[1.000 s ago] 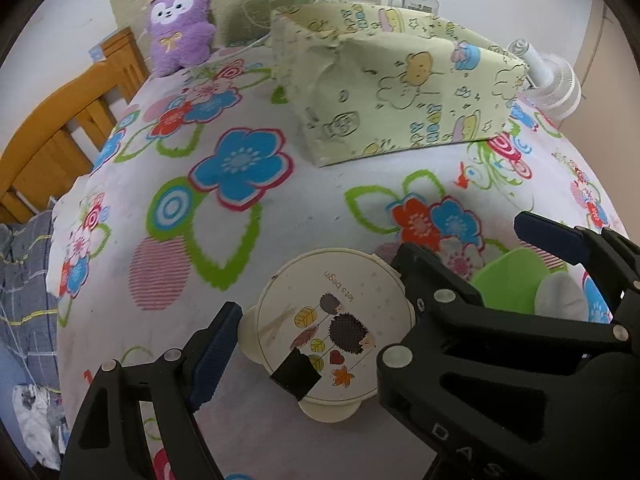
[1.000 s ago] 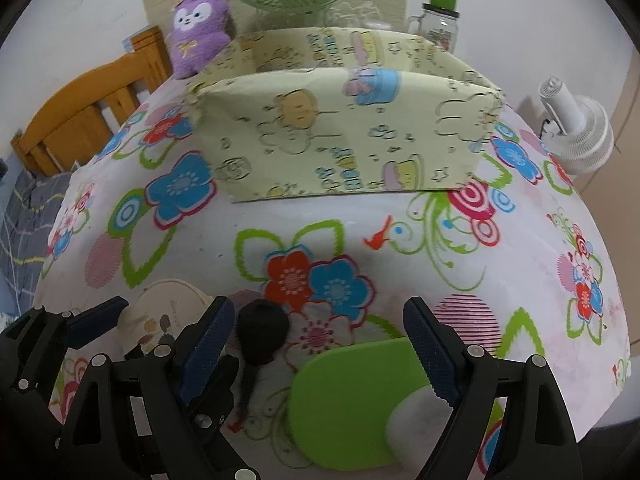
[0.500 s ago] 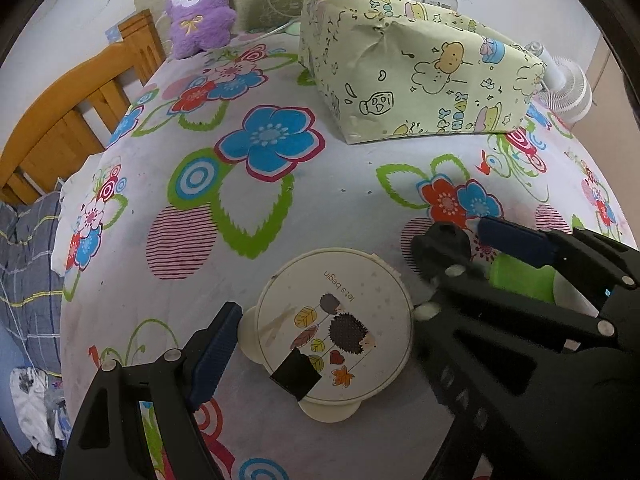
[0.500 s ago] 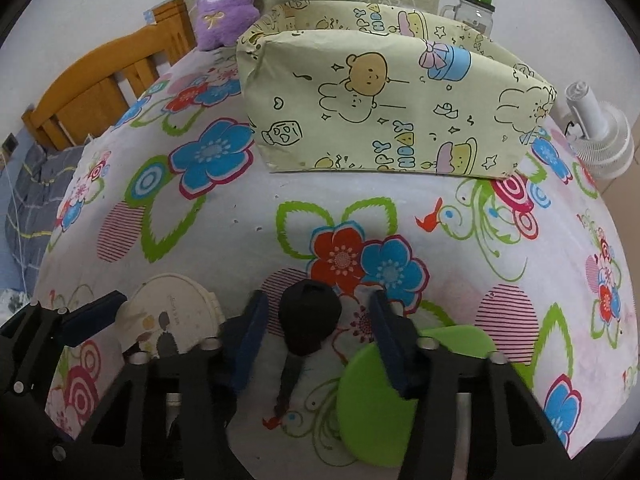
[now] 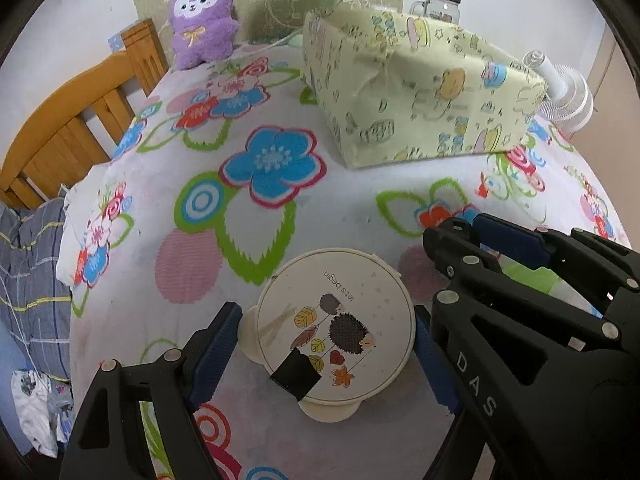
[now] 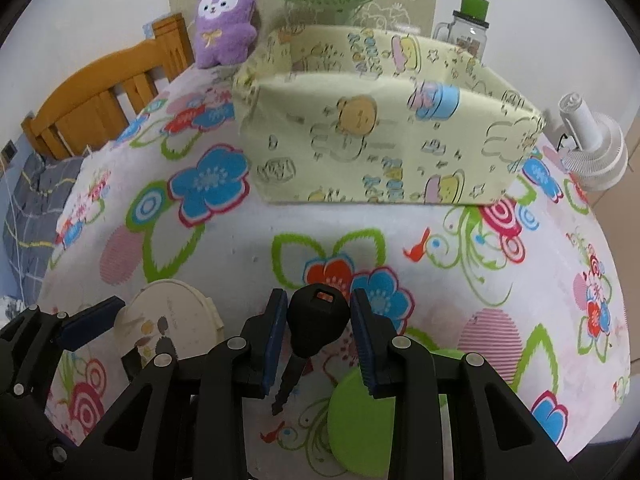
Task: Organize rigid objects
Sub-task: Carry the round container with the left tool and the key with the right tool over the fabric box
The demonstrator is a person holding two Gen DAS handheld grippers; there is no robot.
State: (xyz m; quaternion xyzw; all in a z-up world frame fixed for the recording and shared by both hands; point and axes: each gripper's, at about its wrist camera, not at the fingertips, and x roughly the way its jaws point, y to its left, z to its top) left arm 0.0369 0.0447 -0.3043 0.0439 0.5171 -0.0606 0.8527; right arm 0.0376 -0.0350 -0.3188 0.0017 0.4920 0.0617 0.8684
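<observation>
A round cream container [image 5: 336, 328] with a hedgehog picture on its lid sits on the floral cloth. My left gripper [image 5: 325, 316] is shut on it, a blue pad pressed to each side. It also shows at the lower left of the right wrist view as the container [image 6: 168, 320], with one left finger [image 6: 90, 320] beside it. My right gripper [image 6: 319, 300] is closing tight on the head of a black key [image 6: 318, 316]. Both pads press the head, and the blade hangs down between the fingers. In the left wrist view the right gripper [image 5: 468, 228] lies just right of the container.
A flat green disc [image 6: 360, 420] lies under the right gripper. A yellow cartoon-print box [image 6: 380, 140] stands open at the back middle. Behind it are a purple plush [image 6: 226, 20], a green fan and a jar [image 6: 466, 28]. A white fan [image 6: 596, 148] stands right, a wooden chair [image 6: 100, 92] left.
The right gripper's wide-open jaws have closed onto the black key's head. The left gripper has kept its hold on the round container.
</observation>
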